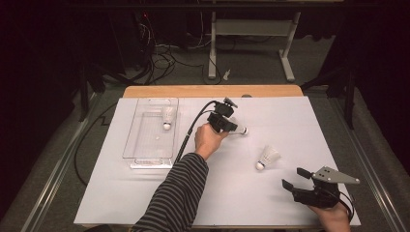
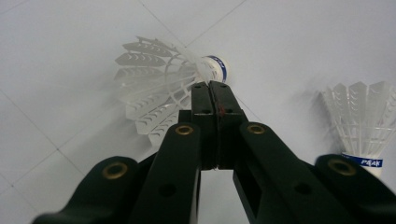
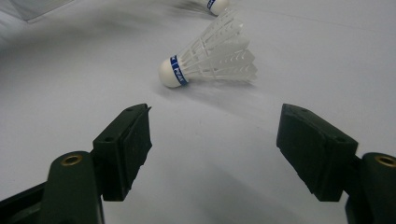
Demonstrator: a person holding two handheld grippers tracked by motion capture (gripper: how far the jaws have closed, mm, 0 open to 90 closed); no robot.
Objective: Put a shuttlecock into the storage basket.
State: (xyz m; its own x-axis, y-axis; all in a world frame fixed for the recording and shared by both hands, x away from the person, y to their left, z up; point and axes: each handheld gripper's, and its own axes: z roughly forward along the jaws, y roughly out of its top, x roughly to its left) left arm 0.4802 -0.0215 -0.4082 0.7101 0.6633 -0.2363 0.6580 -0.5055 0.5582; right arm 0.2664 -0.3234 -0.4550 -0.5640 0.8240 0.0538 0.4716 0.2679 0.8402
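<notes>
The surface is covered in matt white sheet, with a bare wood edge along the top of the frame. The tray at upper left is clear, glossy plastic. Each shuttlecock has a translucent white plastic skirt and a smooth white cap. The gripper fingers are matt black, with brass-coloured rivets.

- shuttlecocks, white: three; one in the tray, one at the left claw, one loose on the counter
- clear plastic tray: one
- claws: two; left claw, right claw
- white sheet over the counter: one
- hands in view: two; one striped sleeve
</notes>
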